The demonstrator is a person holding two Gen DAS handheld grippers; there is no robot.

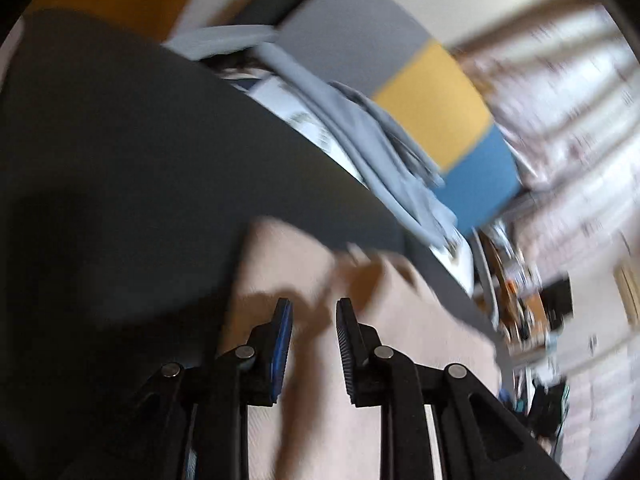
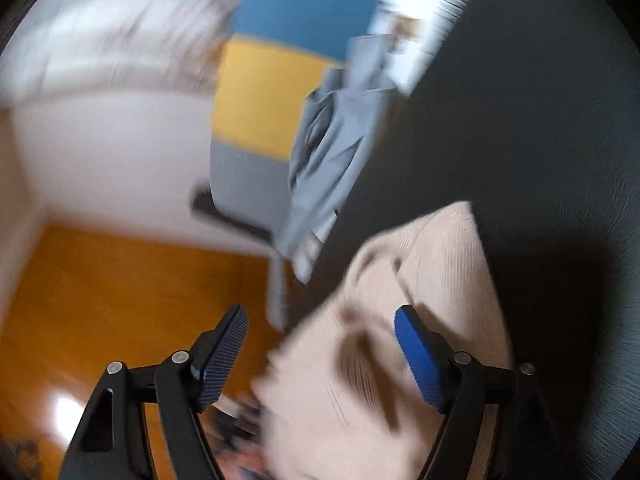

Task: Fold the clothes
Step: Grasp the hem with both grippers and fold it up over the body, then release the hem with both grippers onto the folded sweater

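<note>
Black claw arms fill the bottom of both wrist views, and between them lies the cream garment point(image 1: 360, 360), the piece being folded. In the left wrist view the left claw point(image 1: 314, 344) has its two pads a narrow gap apart with nothing pinched between them; the cream cloth lies flat beneath, filling the lower centre of the frame, and the fingers' shadow falls across it. My reading is that this claw is free of the fabric so that the fold can rest on the dark surface point(image 1: 120, 160).

In the right wrist view the right claw point(image 2: 320, 356) stands wide apart. The cream garment point(image 2: 400, 320) runs from the bottom centre up toward the right of the frame, its ribbed upper edge on the dark surface point(image 2: 520, 120); cloth lies between the pads, but neither pad presses on it. One edge appears to hang past the surface's rim toward the orange floor point(image 2: 100, 300) at lower left, though blur makes that unsure.

Further up in both views a grey-blue garment point(image 1: 360, 140) lies bunched along the surface's far edge, probably waiting its turn. Behind it are blocks of grey, yellow and blue. Both frames are smeared, so finer folds cannot be told.
</note>
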